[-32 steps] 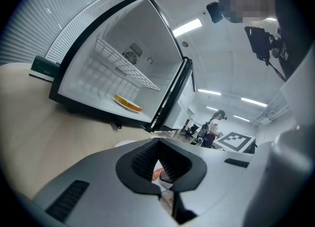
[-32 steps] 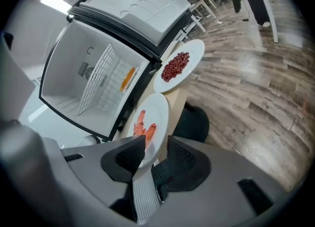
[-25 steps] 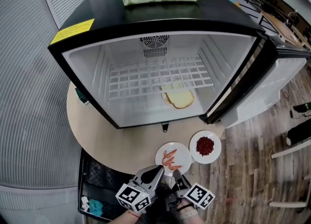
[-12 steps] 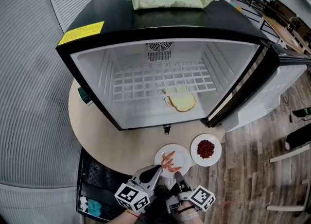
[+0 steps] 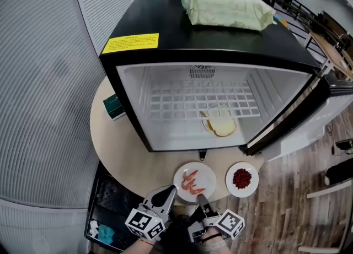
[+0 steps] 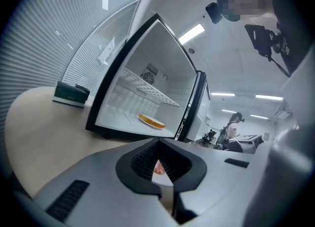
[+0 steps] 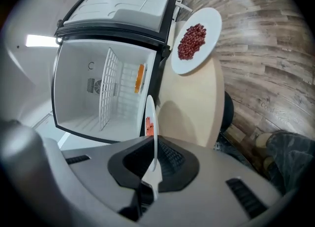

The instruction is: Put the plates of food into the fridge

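A white plate of shrimp [image 5: 194,181] sits on the round beige table [image 5: 127,153] in front of the open fridge [image 5: 204,109]. My right gripper [image 5: 201,199] is shut on this plate's near rim [image 7: 151,122], which runs edge-on between its jaws [image 7: 153,181]. My left gripper [image 5: 167,194] is shut, with its tip at the plate's near-left edge. A shrimp shows just past its jaws [image 6: 165,196]. To the right lies a plate of red beans [image 5: 241,178] [image 7: 194,41]. A plate of bread [image 5: 220,126] [image 6: 151,121] rests on the fridge floor.
The fridge door [image 5: 325,109] stands open to the right. A wire shelf [image 5: 204,98] spans the fridge's upper part. A green box [image 5: 115,107] lies on the table left of the fridge. A pale green bag [image 5: 226,7] lies on top. A black crate [image 5: 110,209] sits below the table.
The head view has swung left, so the fridge now sits further right in it. Both grippers stay at the shrimp plate's near edge.
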